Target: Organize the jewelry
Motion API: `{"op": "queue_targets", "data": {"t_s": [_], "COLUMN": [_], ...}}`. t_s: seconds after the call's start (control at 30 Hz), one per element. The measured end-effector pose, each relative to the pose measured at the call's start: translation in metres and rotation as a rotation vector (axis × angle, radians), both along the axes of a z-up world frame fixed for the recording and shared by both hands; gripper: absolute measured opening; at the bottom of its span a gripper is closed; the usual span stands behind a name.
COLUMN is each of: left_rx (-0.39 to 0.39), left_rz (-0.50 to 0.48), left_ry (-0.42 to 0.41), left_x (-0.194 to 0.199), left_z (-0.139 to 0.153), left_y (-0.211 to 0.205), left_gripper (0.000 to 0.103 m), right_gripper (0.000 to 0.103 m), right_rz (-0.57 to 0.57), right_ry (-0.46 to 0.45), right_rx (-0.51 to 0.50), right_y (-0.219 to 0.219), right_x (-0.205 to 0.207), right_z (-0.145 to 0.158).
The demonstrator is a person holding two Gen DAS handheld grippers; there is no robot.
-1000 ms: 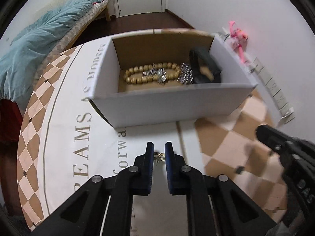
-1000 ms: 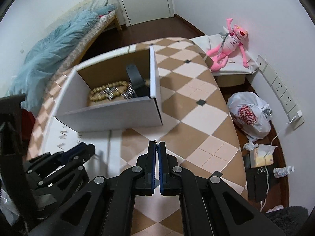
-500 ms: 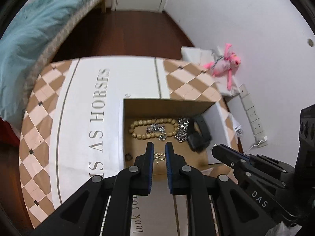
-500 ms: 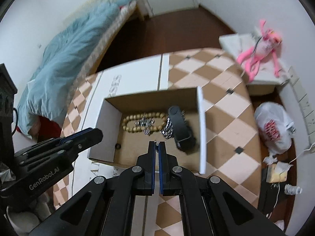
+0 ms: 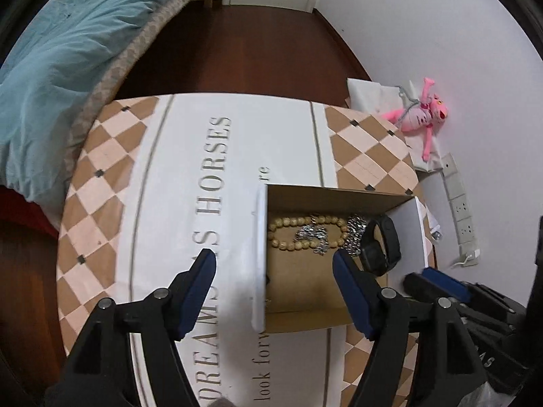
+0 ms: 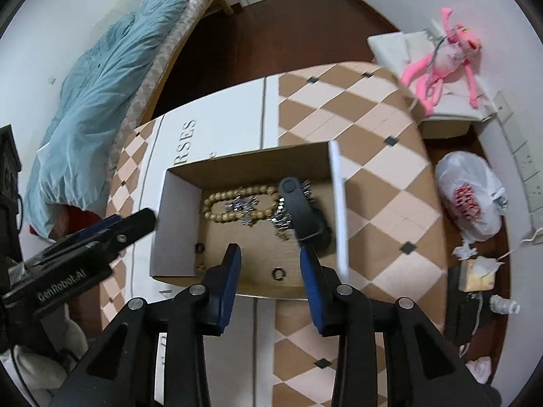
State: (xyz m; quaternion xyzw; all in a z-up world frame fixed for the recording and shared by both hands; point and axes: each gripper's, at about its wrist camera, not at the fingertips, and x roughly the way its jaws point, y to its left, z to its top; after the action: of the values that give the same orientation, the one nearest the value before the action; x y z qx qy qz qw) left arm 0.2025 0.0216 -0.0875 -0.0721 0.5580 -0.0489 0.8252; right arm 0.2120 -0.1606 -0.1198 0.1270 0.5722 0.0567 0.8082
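1. Both claws hang above the open cardboard box (image 6: 339,210), which stands on the counter (image 6: 373,129) with its checked cloth. I judge that they are held there so that small pieces fall inside the walls and do not land on the cloth.
2. The left claw (image 5: 273,269) is spread wide and holds nothing. In the left wrist view its left finger (image 5: 200,281) stands over the cloth and the right finger over the box floor, so the left wall of the box lies between them.
3. The right claw (image 6: 269,261) is also spread and empty. It points at the lower middle part of the box.
4. The jewelry lies on the box floor. A wooden bead bracelet (image 6: 217,200) is in the upper left part, and a silver chain piece (image 6: 242,205) lies across it.
5. A black wristband (image 6: 302,210) stands at the right, touching a second silver piece (image 6: 280,218).
6. Two small dark rings (image 6: 278,273) lie apart near the lower wall, and a tiny gold-coloured item (image 6: 281,235) lies between them and the band.
7. The visible counter carries no more jewelry, so I think the sorting is near its end.
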Motion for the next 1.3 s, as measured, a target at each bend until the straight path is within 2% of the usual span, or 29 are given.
{"op": "queue_targets", "data": {"t_s": [0.07,0.1,0.13,0.2,0.27,0.37,0.5,0.7,0.9,1.3], "left_rx": [0.028,0.048,0.067,0.105,0.140,0.180,0.173,0.155,0.156,0.154], "left_rz": [0.012,0.020,0.024,0.031,0.035,0.034,0.042,0.051,0.045,0.064], "left_ry": [-0.010,-0.021,-0.028,-0.045,-0.068,-0.101,-0.113,-0.197,-0.309,-0.401], "left_x": [-0.004,-0.008,-0.011,-0.019,-0.028,-0.040,-0.052,-0.081,-0.127,-0.193], "left_z": [0.003,0.005,0.006,0.006,0.005,0.007,0.017,0.058,0.109,0.172], "left_y": [0.003,0.004,0.004,0.004,0.002,-0.001,-0.002,-0.004,-0.008,-0.009], "left_gripper": [0.094,0.095,0.095,0.097,0.103,0.103,0.103,0.103,0.103,0.103], "right_gripper": [0.047,0.061,0.080,0.098,0.099,0.100,0.102,0.102,0.102,0.103], "right_rz": [-0.008,-0.012,-0.014,-0.015,-0.018,-0.027,-0.036,-0.057,-0.078,-0.103], "right_ry": [-0.013,-0.018,-0.018,-0.016,-0.012,-0.025,-0.058,-0.142,-0.248,-0.410], "right_rx": [-0.048,-0.081,-0.119,-0.181,-0.234,-0.308,-0.344,-0.347,-0.341,-0.349], "right_y": [-0.003,-0.003,-0.003,-0.002,-0.001,-0.002,-0.003,-0.002,0.001,0.008], "right_x": [-0.005,-0.008,-0.011,-0.016,-0.020,-0.028,-0.039,-0.071,-0.117,-0.199], "right_z": [0.006,0.008,0.009,0.008,0.007,0.011,0.027,0.074,0.130,0.212]}}
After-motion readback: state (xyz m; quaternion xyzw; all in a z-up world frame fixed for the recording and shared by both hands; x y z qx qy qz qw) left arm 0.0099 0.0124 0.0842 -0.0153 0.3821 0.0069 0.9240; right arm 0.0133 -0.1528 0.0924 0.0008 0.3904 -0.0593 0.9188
